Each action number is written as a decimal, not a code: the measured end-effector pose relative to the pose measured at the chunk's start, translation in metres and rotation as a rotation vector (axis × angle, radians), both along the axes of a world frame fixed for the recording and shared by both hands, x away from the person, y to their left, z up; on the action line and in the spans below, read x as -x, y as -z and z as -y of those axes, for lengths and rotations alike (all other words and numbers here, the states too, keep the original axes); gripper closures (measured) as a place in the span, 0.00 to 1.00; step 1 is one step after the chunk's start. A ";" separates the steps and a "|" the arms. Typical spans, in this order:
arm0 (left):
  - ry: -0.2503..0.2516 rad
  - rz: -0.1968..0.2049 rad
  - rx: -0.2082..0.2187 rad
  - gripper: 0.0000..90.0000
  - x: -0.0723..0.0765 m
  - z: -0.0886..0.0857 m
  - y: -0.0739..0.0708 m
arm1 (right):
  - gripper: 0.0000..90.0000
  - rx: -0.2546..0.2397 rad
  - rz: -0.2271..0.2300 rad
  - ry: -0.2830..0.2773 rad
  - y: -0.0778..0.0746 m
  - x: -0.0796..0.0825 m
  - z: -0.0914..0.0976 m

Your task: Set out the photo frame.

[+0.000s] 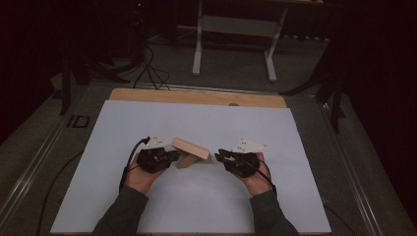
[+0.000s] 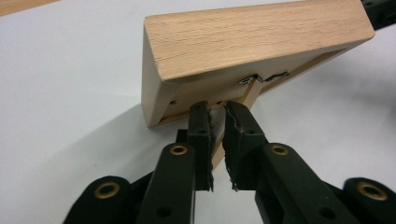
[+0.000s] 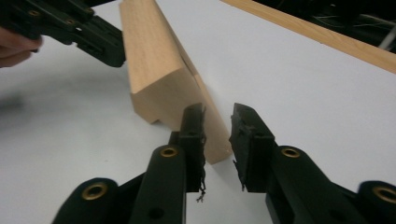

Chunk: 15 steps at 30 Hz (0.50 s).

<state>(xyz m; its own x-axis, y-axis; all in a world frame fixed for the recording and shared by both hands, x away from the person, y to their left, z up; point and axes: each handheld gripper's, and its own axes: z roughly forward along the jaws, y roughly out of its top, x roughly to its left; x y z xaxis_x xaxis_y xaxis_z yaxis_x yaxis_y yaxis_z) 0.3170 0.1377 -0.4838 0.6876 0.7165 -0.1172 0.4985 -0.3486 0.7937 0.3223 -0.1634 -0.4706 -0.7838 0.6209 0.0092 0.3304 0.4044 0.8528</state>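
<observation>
I've got the wooden frame tilted up near the middle of the white sheet, one long edge down, sitting between my two grippers. My left gripper has its jaws drawn narrow around a thin wooden strut on the frame's back, though I can't tell whether the pads actually press on it. My right gripper sits at the frame's other end, jaws partly apart, one pad just beside the wood with a bare gap between the pads.
</observation>
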 end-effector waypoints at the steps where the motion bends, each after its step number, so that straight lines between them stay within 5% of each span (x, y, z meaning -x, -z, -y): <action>1: 0.002 0.001 -0.002 0.91 0.000 0.000 0.000 | 0.85 0.004 0.003 0.007 0.001 -0.001 0.000; 7: -0.010 0.017 -0.017 0.98 -0.001 0.002 -0.001 | 0.98 -0.008 0.005 0.055 0.003 -0.007 -0.001; 15: -0.028 0.015 -0.039 1.00 -0.006 0.008 0.003 | 1.00 -0.017 -0.033 0.087 0.016 -0.021 -0.013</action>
